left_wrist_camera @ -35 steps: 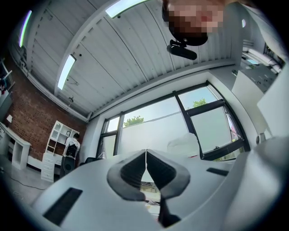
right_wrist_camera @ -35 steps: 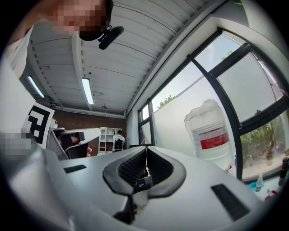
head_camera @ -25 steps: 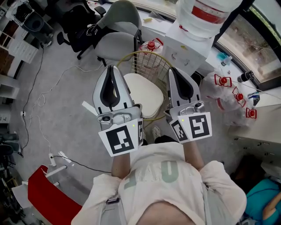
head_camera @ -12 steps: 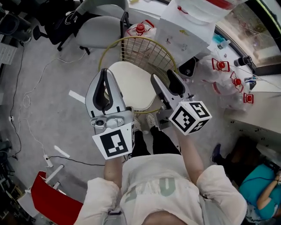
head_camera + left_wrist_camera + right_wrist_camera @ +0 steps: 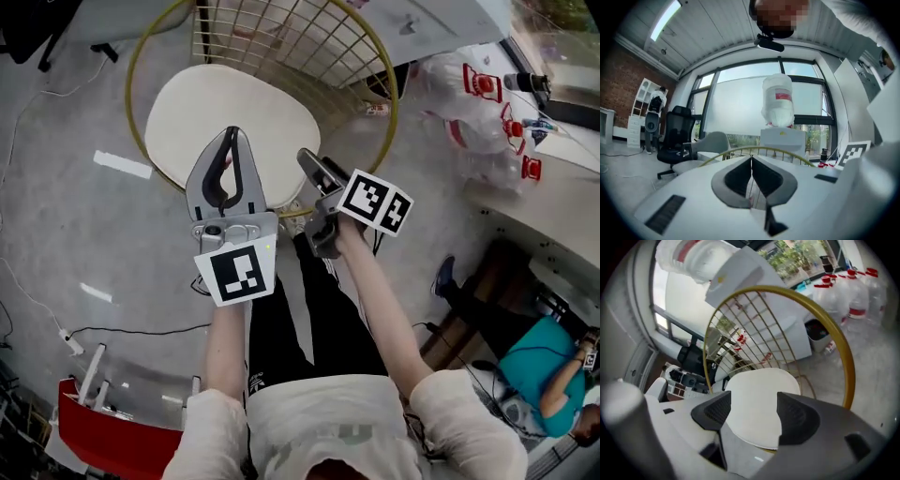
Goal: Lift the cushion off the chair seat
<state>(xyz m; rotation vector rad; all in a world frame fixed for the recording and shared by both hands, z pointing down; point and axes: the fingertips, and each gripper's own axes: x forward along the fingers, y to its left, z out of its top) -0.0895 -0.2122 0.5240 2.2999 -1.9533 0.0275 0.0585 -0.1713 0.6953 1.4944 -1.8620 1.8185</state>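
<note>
Jaws of the right gripper (image 5: 753,404) stand wide apart and have just been opening. No pad presses on anything; the cushion (image 5: 759,380) shows through the gap, beyond the tips. Jaws of the left gripper (image 5: 751,161) are clenched tip to tip with nothing between them.

The cushion is cream, rounded and flat. It lies on the seat of the chair (image 5: 389,112), inside the gold hoop and in front of the gold wire back.

In the head view, the left gripper's tip overlaps the cushion's near edge; contact cannot be confirmed. The right gripper is tilted downward, just beside the left one, with its tips at the near right part of the hoop.

The chair stands on a grey floor (image 5: 75,244). Water bottles (image 5: 483,84) with red caps sit on the floor to the right, and a red object (image 5: 103,431) lies at lower left.
</note>
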